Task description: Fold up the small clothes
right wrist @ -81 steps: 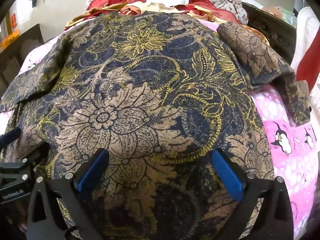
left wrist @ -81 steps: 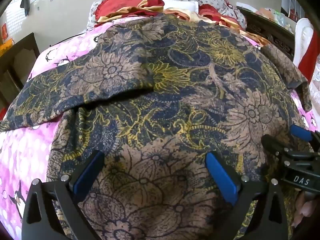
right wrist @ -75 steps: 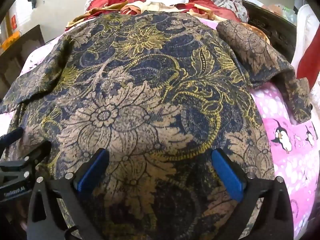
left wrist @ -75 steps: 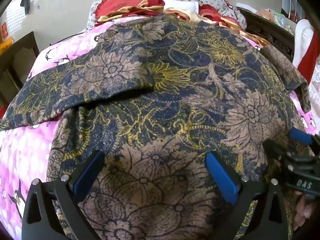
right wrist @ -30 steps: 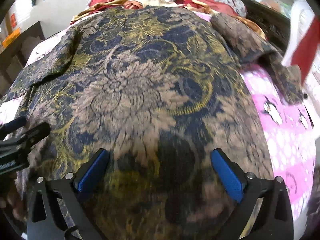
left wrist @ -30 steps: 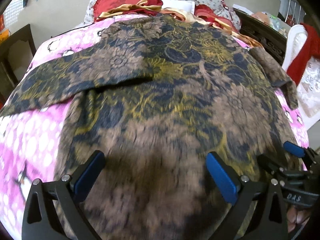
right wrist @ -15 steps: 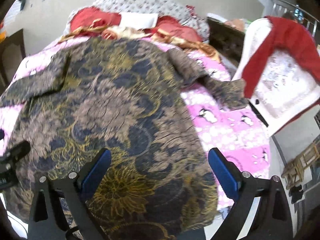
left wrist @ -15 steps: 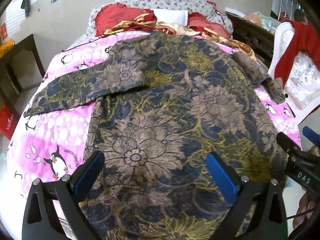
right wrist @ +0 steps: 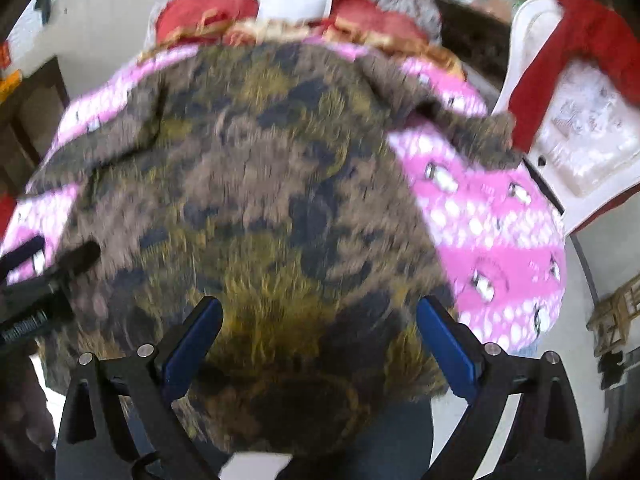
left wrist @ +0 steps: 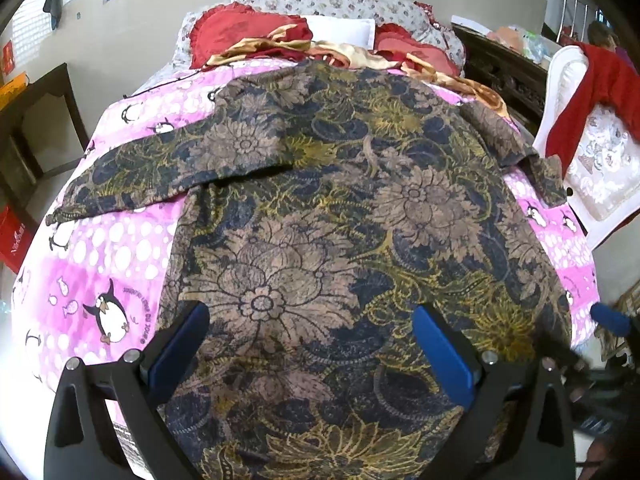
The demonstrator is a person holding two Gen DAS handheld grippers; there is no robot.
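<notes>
A blue, brown and gold flower-print shirt [left wrist: 340, 200] lies spread flat on a pink penguin bed sheet [left wrist: 100, 260]. Its left sleeve [left wrist: 140, 184] reaches out to the left and its right sleeve [left wrist: 532, 160] trails toward the bed's right edge. My left gripper [left wrist: 308, 320] hovers open above the shirt's near hem, with nothing between its blue pads. My right gripper [right wrist: 320, 308] is also open over the near hem of the shirt [right wrist: 260, 180]; that view is motion-blurred. Each gripper shows at the edge of the other's view: right gripper [left wrist: 608, 320], left gripper [right wrist: 60, 264].
Red pillows and crumpled bedding [left wrist: 248, 36] pile up at the head of the bed. A white chair with a red cloth over it [left wrist: 592, 160] stands close on the right, near a dark wooden cabinet [left wrist: 504, 68]. Dark furniture [left wrist: 36, 120] stands on the left. The near bed edge drops to the floor [right wrist: 600, 240].
Both grippers have drawn back and up from close over the shirt, so the whole shirt and the bed edges now show. Both stayed open. The right wrist view has become blurred.
</notes>
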